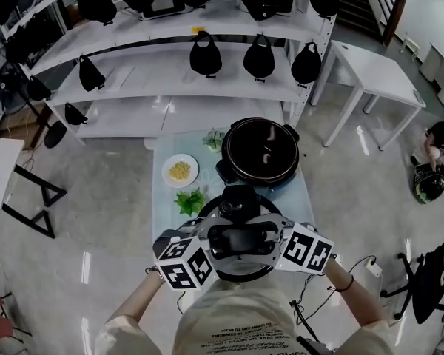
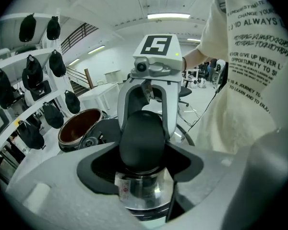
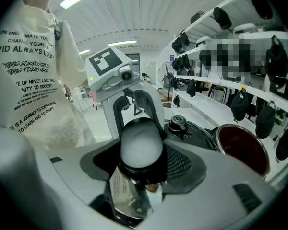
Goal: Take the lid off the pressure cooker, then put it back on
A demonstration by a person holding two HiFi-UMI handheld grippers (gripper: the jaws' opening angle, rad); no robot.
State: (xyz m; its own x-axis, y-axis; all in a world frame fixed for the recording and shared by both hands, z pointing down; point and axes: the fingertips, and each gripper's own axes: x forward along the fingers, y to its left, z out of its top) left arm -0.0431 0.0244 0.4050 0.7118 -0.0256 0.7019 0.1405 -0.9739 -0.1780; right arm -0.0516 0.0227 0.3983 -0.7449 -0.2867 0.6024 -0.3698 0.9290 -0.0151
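Observation:
The open pressure cooker pot [image 1: 260,152] stands at the far end of a small table [image 1: 163,213]; it also shows in the left gripper view [image 2: 79,126] and the right gripper view [image 3: 242,147]. Its black lid [image 1: 237,202] hangs above the table's near end, close to the person's chest, with the handle [image 1: 240,239] across the top. My left gripper [image 1: 207,241] is shut on the handle's left end [image 2: 141,140], and my right gripper [image 1: 275,237] on the right end [image 3: 141,147]. The steam valve [image 3: 177,123] sits beyond the handle.
A white plate of yellow kernels [image 1: 180,171] and leafy greens [image 1: 191,200] lie on the table left of the pot. White shelves with black bags [image 1: 206,54] stand behind, a white side table [image 1: 377,72] at the right. Cables [image 1: 355,265] trail on the floor.

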